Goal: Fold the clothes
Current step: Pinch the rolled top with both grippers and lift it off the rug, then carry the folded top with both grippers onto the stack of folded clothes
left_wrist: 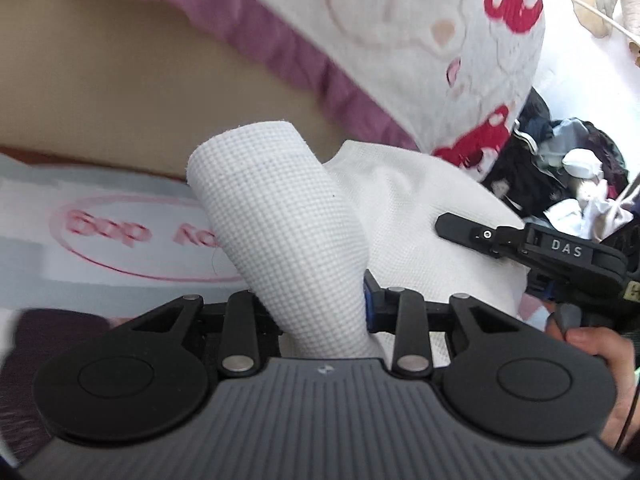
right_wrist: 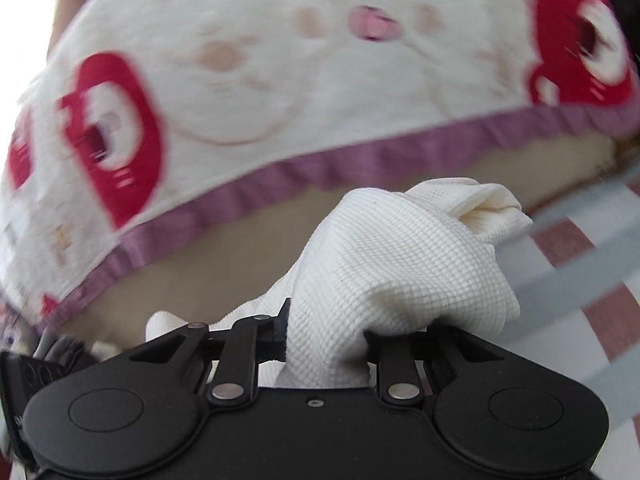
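Note:
A white waffle-knit garment is held by both grippers. My left gripper is shut on a rolled strip of it that rises up between the fingers. My right gripper is shut on a bunched part of the same garment, which drapes over the fingers and hides their tips. The right gripper also shows in the left wrist view, black and marked DAS, lying against the white cloth at the right.
A white blanket with red prints and a purple hem fills the far side in both views. A beige surface lies below it. A printed cloth with a pink oval lies left. A pile of dark clothes sits right.

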{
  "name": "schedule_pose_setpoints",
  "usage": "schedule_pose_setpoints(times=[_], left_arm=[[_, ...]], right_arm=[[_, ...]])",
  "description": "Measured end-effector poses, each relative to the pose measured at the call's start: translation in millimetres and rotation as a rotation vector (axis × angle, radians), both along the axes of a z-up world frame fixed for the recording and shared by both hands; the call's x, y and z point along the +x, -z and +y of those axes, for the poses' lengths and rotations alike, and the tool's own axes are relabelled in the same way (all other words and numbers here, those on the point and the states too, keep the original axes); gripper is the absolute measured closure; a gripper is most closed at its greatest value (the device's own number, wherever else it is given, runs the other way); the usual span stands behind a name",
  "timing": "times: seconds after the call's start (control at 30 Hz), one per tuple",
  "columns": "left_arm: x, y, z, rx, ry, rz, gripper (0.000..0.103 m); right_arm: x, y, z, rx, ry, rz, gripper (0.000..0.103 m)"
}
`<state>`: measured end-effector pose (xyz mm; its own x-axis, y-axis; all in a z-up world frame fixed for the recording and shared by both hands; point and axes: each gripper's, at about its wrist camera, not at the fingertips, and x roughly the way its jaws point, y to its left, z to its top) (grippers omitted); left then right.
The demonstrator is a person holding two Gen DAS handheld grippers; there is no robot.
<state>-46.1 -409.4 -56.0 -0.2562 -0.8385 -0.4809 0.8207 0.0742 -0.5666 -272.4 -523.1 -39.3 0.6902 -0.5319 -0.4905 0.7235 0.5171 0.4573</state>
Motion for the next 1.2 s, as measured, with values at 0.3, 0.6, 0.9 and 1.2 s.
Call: schedule_pose_setpoints(times=[0.3,0.6,0.9,1.2], left_arm=[[46,-69,164,-0.004,-0.335,-0.147,0.072],[90,-110,334,-0.028,-0.737,-0.168,0.072],[121,-127,404,0.004,-0.944,-0.233,0.073],[240,-164,445,0.061,-1.042,-0.348,0.072]], right_arm=[[90,-34,62,-0.069,-0.325,-0.135,0.078],[208,-90,163,-0.140,-0.686,-0.188,0.078],[292,-113,232,-0.185,-0.887,-0.183,0.078],[435,-132,255,-0.126,-1.000,-0.284,0.078]])
